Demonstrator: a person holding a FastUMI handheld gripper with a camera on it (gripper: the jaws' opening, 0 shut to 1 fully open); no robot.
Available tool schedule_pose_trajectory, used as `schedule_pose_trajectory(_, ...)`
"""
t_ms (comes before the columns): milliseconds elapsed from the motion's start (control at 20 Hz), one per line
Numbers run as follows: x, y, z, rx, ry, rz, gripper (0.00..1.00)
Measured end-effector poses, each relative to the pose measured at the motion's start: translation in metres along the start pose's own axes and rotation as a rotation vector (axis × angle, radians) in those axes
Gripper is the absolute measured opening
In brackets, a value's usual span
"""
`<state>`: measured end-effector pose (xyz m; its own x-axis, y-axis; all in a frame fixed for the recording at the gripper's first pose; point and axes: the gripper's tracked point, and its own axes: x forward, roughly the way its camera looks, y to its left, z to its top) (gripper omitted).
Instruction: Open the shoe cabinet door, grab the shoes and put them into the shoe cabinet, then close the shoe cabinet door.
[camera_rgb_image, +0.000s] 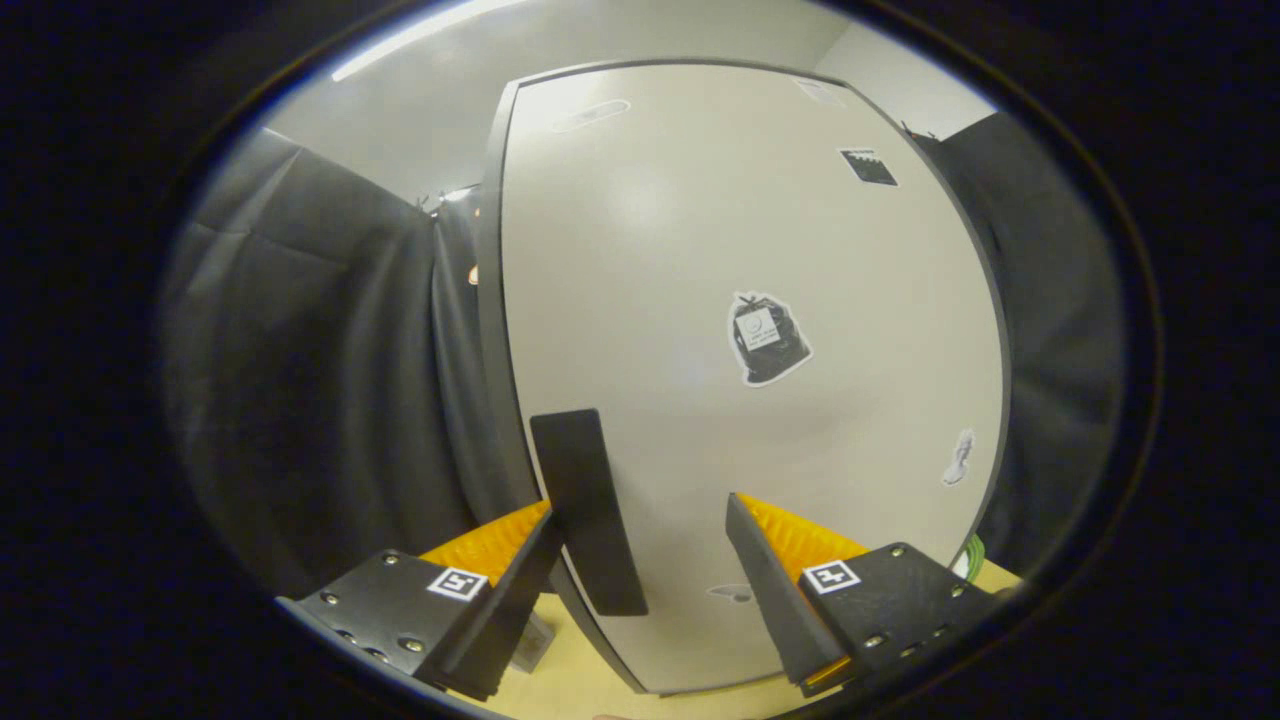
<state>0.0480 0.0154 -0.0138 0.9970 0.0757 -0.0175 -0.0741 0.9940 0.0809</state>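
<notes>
The shoe cabinet door (740, 300) is a pale panel with a dark frame, standing close in front of me and bearing a few stickers. A flat dark handle (588, 510) runs down its left side. My gripper (640, 525) is open, with the handle between its fingers, close against the left finger. The right finger (765, 570) stands apart from the handle, over the bare panel. I cannot tell whether the door is ajar or closed.
Black cloth hangs to the left (320, 380) and right (1050, 320) of the cabinet. A light wooden floor (590, 680) lies under the fingers. A green thing (973, 555) peeks out at the cabinet's lower right corner.
</notes>
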Motion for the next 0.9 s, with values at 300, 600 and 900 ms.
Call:
schedule_pose_trajectory(300,-0.040,-0.024,0.009,-0.010,-0.003,0.000,0.99)
schedule_pose_trajectory(600,-0.074,-0.097,0.032,-0.007,-0.018,-0.023,0.99)
schedule_pose_trajectory(900,-0.110,-0.187,0.059,-0.044,-0.031,0.007,0.99)
